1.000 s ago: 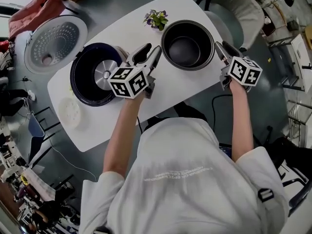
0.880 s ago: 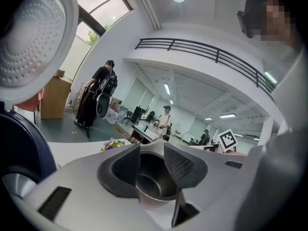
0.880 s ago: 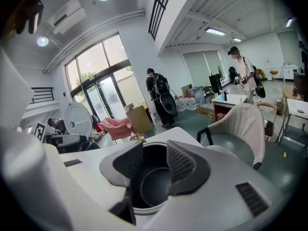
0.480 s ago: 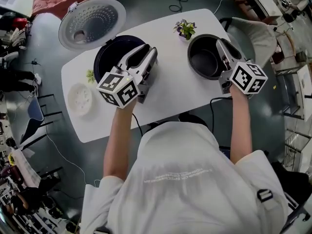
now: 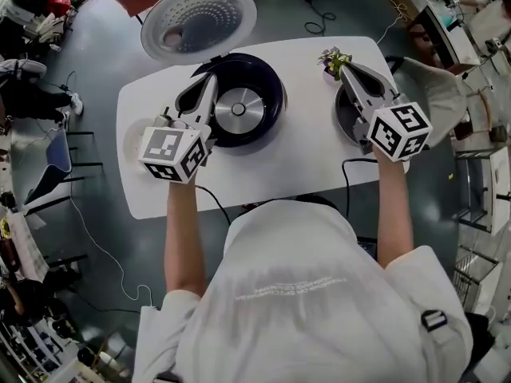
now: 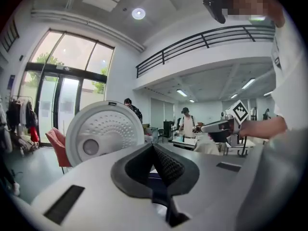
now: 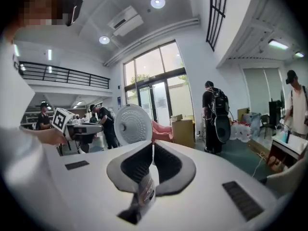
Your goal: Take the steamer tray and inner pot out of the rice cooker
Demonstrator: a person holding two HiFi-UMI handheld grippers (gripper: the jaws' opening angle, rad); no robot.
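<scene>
The left gripper [image 5: 209, 82] and right gripper [image 5: 352, 70] are held over the table [image 5: 303, 158], their jaws just drawn shut on nothing. The inner pot [image 5: 343, 122] is largely covered by the right gripper, beside a plant [image 5: 334, 57]. What seems to be the steamer tray [image 5: 130, 134] is half hidden behind the left gripper. The rice cooker [image 5: 239, 106] stands open between them.

Head view: overhead, steeply down on table [image 5: 287, 150], close. Gripper views: just behind own jaws, facing about level across the hall. All three share lid [image 5: 200, 22]. Each gripper view catches the other: right gripper [image 6: 204, 127], left gripper [image 7: 99, 127].
</scene>
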